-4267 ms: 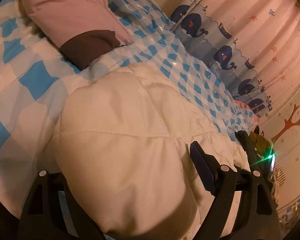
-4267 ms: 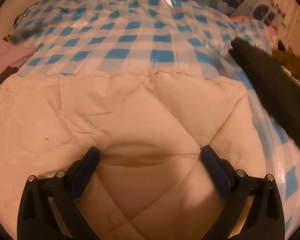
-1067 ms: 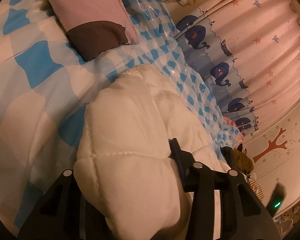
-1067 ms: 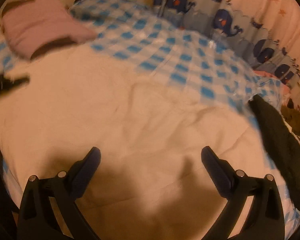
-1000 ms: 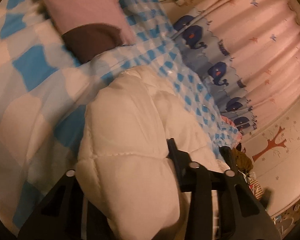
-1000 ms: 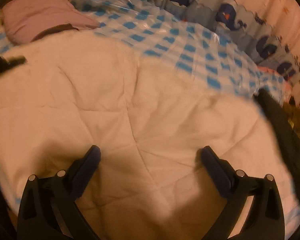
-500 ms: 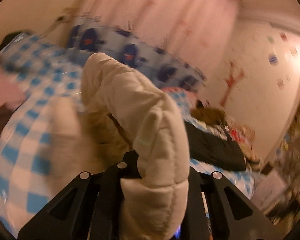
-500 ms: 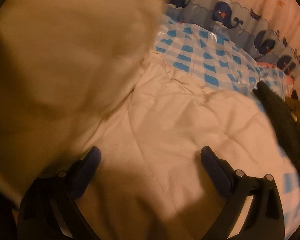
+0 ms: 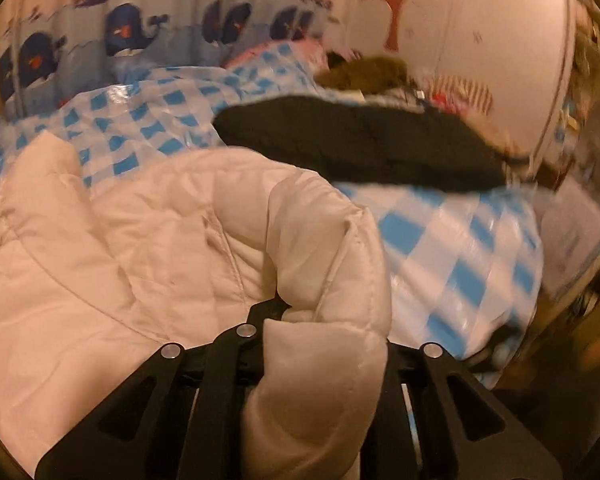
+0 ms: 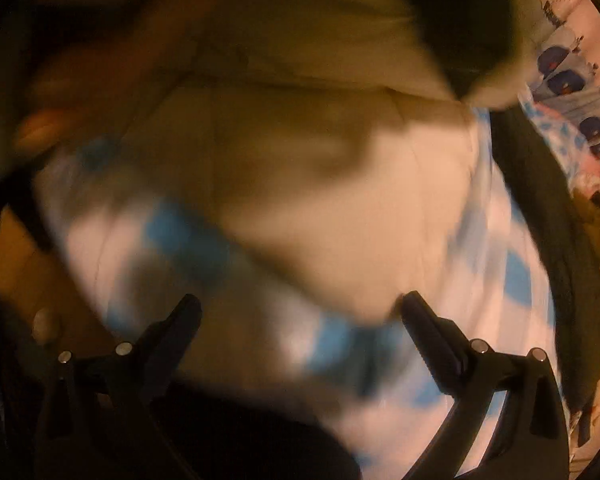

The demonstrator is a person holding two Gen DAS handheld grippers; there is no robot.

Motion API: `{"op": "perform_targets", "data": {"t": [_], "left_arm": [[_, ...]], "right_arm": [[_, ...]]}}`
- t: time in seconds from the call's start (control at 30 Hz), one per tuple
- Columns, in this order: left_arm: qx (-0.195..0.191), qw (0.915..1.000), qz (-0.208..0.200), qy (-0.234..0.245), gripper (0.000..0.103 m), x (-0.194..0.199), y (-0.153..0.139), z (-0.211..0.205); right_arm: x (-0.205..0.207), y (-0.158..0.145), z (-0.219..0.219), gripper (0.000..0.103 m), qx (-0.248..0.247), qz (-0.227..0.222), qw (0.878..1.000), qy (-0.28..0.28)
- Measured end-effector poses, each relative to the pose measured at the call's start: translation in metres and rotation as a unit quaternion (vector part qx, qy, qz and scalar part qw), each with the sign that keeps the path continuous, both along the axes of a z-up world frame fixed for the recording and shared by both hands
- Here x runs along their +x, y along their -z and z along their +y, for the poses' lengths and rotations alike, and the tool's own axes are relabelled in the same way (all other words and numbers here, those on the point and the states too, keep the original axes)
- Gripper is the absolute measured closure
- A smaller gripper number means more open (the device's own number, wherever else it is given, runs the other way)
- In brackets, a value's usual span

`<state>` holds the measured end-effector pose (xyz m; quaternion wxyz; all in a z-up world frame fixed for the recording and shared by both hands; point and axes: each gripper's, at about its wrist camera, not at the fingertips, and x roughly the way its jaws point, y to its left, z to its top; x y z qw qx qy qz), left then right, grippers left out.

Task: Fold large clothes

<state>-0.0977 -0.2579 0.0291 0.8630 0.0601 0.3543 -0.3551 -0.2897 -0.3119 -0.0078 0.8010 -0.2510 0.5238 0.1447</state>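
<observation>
Room: I see a pale wall (image 9: 480, 40) with a red tree sticker at the far side, cluttered edge at right, too blurred to read.
Curtain: pink drape with a blue whale border (image 9: 140, 32) runs along the far side of the bed; also at the right edge of the right wrist view (image 10: 572, 80).
Bed: blue-and-white checked cover (image 9: 460, 240), glossy, wrinkled, reaching to the near right corner.
Quilted jacket: cream, puffy (image 9: 140, 240); lies on the checked cover at left and centre, 1 padded edge curled up toward my left tool. In the right wrist view it is a blurred cream mass (image 10: 340, 200) over the checks.
Dark garment: black piece (image 9: 360, 140) lying on the cover beyond the jacket, touching its far edge as far as I can tell.
Brown heap: fuzzy lump (image 9: 364, 72) behind the dark garment, near the wall.
Left gripper (image 9: 324, 320): clamped narrow on the jacket's rolled edge.
Right gripper (image 10: 300, 316): fingers spread wide, holding nothing, above the cover just at the jacket's near edge.
</observation>
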Motion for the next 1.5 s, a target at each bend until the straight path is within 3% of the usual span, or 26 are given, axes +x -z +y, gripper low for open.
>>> {"op": "perform_targets", "data": {"t": [0.07, 0.13, 0.17, 0.2, 0.27, 0.3, 0.37, 0.43, 0.47, 0.5, 0.53, 0.6, 0.67, 0.77, 0.83, 0.9, 1.0, 1.07, 1.13, 1.17, 1.2, 1.27, 1.3, 1.4, 1.43, 1.5], "left_arm": [[0.022, 0.9996, -0.007, 0.013, 0.084, -0.004, 0.005, -0.006], [0.048, 0.9978, -0.028, 0.036, 0.068, -0.016, 0.01, -0.018], [0.058, 0.9967, -0.036, 0.044, 0.054, -0.023, 0.012, -0.026], [0.076, 0.9945, -0.051, 0.052, 0.039, -0.031, 0.013, -0.037], [0.118, 0.9871, -0.083, 0.069, 0.023, -0.053, 0.021, -0.054], [0.137, 0.9833, -0.098, 0.07, 0.023, -0.064, 0.024, -0.059], [0.149, 0.9802, -0.108, 0.073, 0.022, -0.079, 0.02, -0.058], [0.136, 0.9818, -0.111, 0.072, 0.022, -0.094, 0.009, -0.045], [0.132, 0.9824, -0.111, 0.072, 0.022, -0.099, 0.004, -0.039], [0.125, 0.9835, -0.111, 0.068, 0.022, -0.105, -0.004, -0.03], [0.116, 0.985, -0.109, 0.066, 0.022, -0.109, -0.012, -0.02], [0.105, 0.9873, -0.104, 0.058, 0.022, -0.114, -0.025, -0.003], [0.095, 0.9894, -0.097, 0.051, 0.022, -0.118, -0.037, 0.014], [0.071, 0.9914, -0.097, 0.051, 0.022, -0.127, -0.06, 0.045], [0.059, 0.9903, -0.116, 0.049, 0.022, -0.134, -0.076, 0.066], [0.016, 0.9908, -0.128, 0.04, 0.022, -0.138, -0.099, 0.099], [-0.041, 0.9882, -0.135, -0.061, 0.015, -0.116, -0.119, 0.161], [-0.071, 0.9842, -0.107, -0.122, 0.015, -0.084, -0.11, 0.195], [-0.123, 0.9735, -0.049, -0.187, 0.015, -0.039, -0.08, 0.23], [-0.138, 0.9698, -0.015, -0.2, 0.016, -0.022, -0.064, 0.239], [-0.16, 0.9637, 0.042, -0.21, 0.016, 0.004, -0.036, 0.246], [-0.207, 0.9502, 0.127, -0.196, 0.019, 0.033, 0.005, 0.24], [-0.204, 0.9528, 0.113, -0.195, 0.019, 0.033, 0.01, 0.222], [-0.148, 0.9786, 0.065, -0.127, 0.017, 0.022, -0.006, 0.157], [-0.113, 0.9864, 0.052, -0.107, 0.016, 0.018, -0.01, 0.134], [-0.049, 0.9943, 0.032, -0.089, 0.014, 0.016, -0.013, 0.101]], "right_arm": [[-0.01, -0.02, -0.041, 0.007, 0.098, 0.006, 0.995, 0.027], [-0.013, -0.049, -0.102, 0.007, 0.239, -0.016, 0.968, 0.079], [-0.012, -0.058, -0.122, 0.007, 0.283, -0.027, 0.954, 0.1], [-0.01, -0.071, -0.151, 0.007, 0.355, -0.045, 0.925, 0.127], [0.002, -0.085, -0.184, 0.007, 0.471, -0.066, 0.869, 0.135], [0.011, -0.089, -0.192, 0.007, 0.504, -0.069, 0.85, 0.137], [0.033, -0.092, -0.194, 0.007, 0.532, -0.069, 0.833, 0.135], [0.057, -0.094, -0.18, 0.007, 0.557, -0.057, 0.821, 0.112], [0.072, -0.093, -0.166, 0.007, 0.552, -0.051, 0.826, 0.105], [0.086, -0.093, -0.156, 0.007, 0.532, -0.047, 0.839, 0.1], [0.097, -0.087, -0.134, 0.007, 0.472, -0.048, 0.874, 0.101], [0.115, -0.06, -0.091, 0.007, 0.308, -0.058, 0.942, 0.122], [0.132, -0.035, -0.071, 0.007, 0.242, -0.054, 0.962, 0.118], [0.149, -0.021, -0.078, 0.007, 0.266, -0.045, 0.954, 0.133], [0.153, -0.024, -0.078, 0.007, 0.247, -0.064, 0.957, 0.137], [0.154, -0.027, -0.07, 0.007, 0.221, -0.081, 0.963, 0.13], [0.16, -0.03, -0.063, 0.007, 0.213, -0.081, 0.966, 0.119], [0.155, -0.035, -0.073, 0.007, 0.251, -0.068, 0.957, 0.126], [0.155, -0.041, -0.078, 0.007, 0.3, -0.057, 0.944, 0.126], [0.157, -0.045, -0.078, 0.007, 0.323, -0.051, 0.937, 0.119], [0.162, -0.048, -0.075, 0.007, 0.345, -0.041, 0.931, 0.112], [0.171, -0.06, -0.067, 0.007, 0.374, -0.035, 0.922, 0.091], [0.175, -0.067, -0.063, 0.007, 0.388, -0.038, 0.918, 0.076], [0.196, -0.09, -0.063, 0.007, 0.432, -0.061, 0.899, 0.044], [0.203, -0.091, -0.067, 0.007, 0.429, -0.06, 0.9, 0.052], [0.225, -0.08, -0.084, 0.007, 0.389, -0.054, 0.914, 0.103]]}}
